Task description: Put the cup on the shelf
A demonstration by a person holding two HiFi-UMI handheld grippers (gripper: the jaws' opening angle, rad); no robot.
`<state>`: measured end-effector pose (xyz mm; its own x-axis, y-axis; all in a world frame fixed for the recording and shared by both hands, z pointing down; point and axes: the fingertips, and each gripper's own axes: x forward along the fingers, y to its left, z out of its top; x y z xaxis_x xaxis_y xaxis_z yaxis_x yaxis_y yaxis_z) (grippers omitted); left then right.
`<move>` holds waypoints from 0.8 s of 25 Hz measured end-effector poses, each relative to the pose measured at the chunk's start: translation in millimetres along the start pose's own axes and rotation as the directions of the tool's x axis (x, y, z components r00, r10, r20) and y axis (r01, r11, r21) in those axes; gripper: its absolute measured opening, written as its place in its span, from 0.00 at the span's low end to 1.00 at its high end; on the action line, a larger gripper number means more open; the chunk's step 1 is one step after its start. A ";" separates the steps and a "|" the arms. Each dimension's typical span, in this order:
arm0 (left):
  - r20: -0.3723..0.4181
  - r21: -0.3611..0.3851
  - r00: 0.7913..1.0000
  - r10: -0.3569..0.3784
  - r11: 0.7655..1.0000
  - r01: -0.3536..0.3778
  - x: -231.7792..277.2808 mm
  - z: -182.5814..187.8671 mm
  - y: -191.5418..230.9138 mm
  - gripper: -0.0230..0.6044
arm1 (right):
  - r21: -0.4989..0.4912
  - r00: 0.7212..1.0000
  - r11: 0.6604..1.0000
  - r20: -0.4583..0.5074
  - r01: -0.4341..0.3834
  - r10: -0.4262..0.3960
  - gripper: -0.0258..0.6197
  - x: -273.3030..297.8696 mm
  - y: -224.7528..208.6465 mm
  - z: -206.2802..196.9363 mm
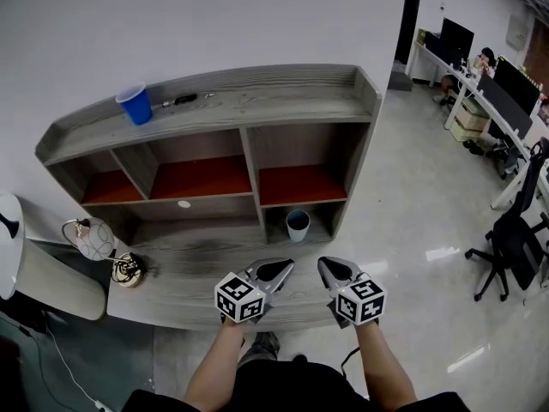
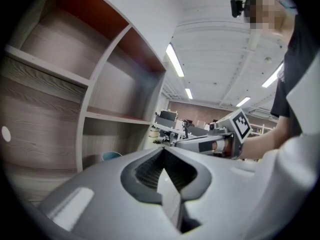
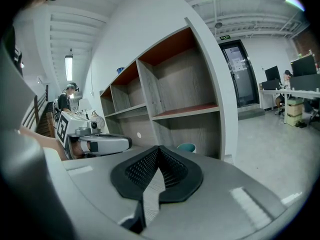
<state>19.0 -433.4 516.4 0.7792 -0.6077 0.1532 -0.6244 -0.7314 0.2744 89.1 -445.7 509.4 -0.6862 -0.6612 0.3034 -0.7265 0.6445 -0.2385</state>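
Both claws are pinched fully shut and hold nothing. The left gripper (image 1: 274,270) and right gripper (image 1: 335,270) hover side by side over the low ledge (image 1: 184,277) nearest me, tips aimed at the pale cup (image 1: 298,225), which stands upright in the shelf's (image 1: 249,103) bottom right compartment just beyond. A blue cup (image 1: 135,105) sits far left on top. Reaching in with the jaws closed would likely tip the pale cup or shove it deeper, and the cramped compartment could snag a jaw.
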 end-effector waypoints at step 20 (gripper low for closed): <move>-0.060 0.003 0.998 0.004 1.000 -0.004 -40.2 -28.1 -61.5 0.03 | -0.003 1.000 1.000 -0.019 -0.014 0.014 0.06 -48.0 33.2 -31.7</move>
<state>27.6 -355.3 520.0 0.7785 -0.5909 0.2114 -0.6276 -0.7300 0.2707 99.1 -380.3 516.2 -0.6951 -0.6451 0.3173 -0.7170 0.6544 -0.2402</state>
